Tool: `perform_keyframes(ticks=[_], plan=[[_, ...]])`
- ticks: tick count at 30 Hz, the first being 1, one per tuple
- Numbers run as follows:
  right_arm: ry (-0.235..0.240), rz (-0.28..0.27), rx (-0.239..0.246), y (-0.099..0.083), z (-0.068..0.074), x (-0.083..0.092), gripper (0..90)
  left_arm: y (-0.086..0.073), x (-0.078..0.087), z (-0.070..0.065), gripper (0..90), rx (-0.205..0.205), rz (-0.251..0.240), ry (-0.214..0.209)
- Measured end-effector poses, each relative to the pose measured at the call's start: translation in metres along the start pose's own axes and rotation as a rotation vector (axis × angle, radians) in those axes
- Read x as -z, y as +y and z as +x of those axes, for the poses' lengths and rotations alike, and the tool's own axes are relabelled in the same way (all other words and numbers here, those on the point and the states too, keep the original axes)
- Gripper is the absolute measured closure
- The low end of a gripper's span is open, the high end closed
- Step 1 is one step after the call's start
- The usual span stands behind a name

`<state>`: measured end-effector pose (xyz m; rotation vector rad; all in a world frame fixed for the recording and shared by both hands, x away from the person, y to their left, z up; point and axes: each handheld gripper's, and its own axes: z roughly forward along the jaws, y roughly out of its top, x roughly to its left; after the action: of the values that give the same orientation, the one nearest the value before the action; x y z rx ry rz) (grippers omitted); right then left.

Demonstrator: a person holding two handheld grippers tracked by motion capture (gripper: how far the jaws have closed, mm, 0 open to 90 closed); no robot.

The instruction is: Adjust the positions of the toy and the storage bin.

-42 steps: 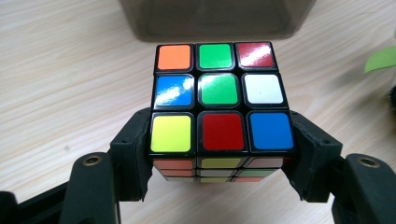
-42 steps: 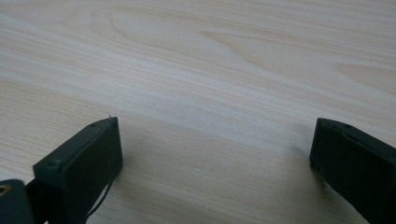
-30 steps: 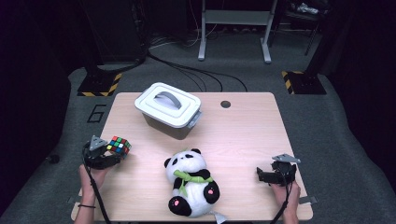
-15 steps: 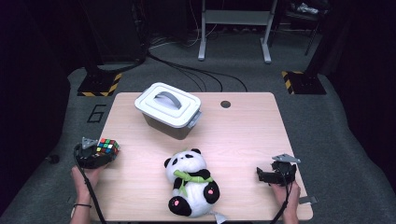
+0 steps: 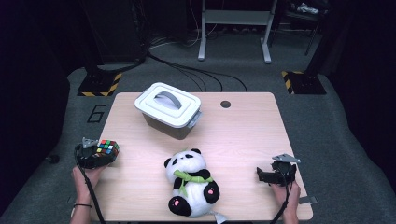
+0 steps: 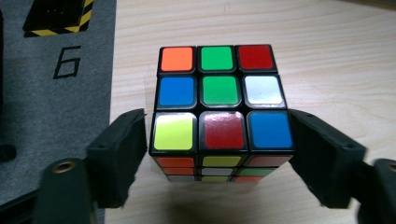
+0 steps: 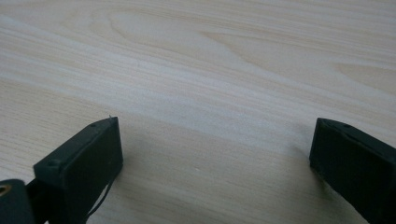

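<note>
Dark floor with cables and hazard-striped blocks surrounds a pale wooden bench. On it: a white lidded tub toward the far left, a stuffed panda lying on its back near the front middle. At the front left edge, the puzzle cube now sits on the wood between the jaws of the left gripper. Compared with a second ago, that hand has carried the cube a little outward, toward the bench's left edge. The jaws have just been opening: in the left gripper view a thin gap shows at each side of the cube, so the pads flank it without pressing. Judgement: the cube has been released at the corner, well apart from the tub and the panda, and this placing looks finished; backing the hand away is likely next. Right gripper rests at the front right, jaws wide apart over bare wood, nothing between them, unchanged across the frames.
</note>
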<state>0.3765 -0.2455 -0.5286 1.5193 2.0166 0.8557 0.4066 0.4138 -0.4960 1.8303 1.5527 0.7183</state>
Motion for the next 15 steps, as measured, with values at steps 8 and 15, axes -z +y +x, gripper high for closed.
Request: perform_keyframes(ticks=[8, 15], plan=[[0.000, 0.000, 0.000, 0.000, 0.000, 0.000, 1.7, 0.011, 0.022, -0.008, 11.6, -0.027, -0.028, -0.013], [0.000, 0.000, 0.000, 0.000, 0.000, 0.000, 1.7, 0.021, 0.044, -0.024, 7.6, -0.073, -0.054, -0.073]])
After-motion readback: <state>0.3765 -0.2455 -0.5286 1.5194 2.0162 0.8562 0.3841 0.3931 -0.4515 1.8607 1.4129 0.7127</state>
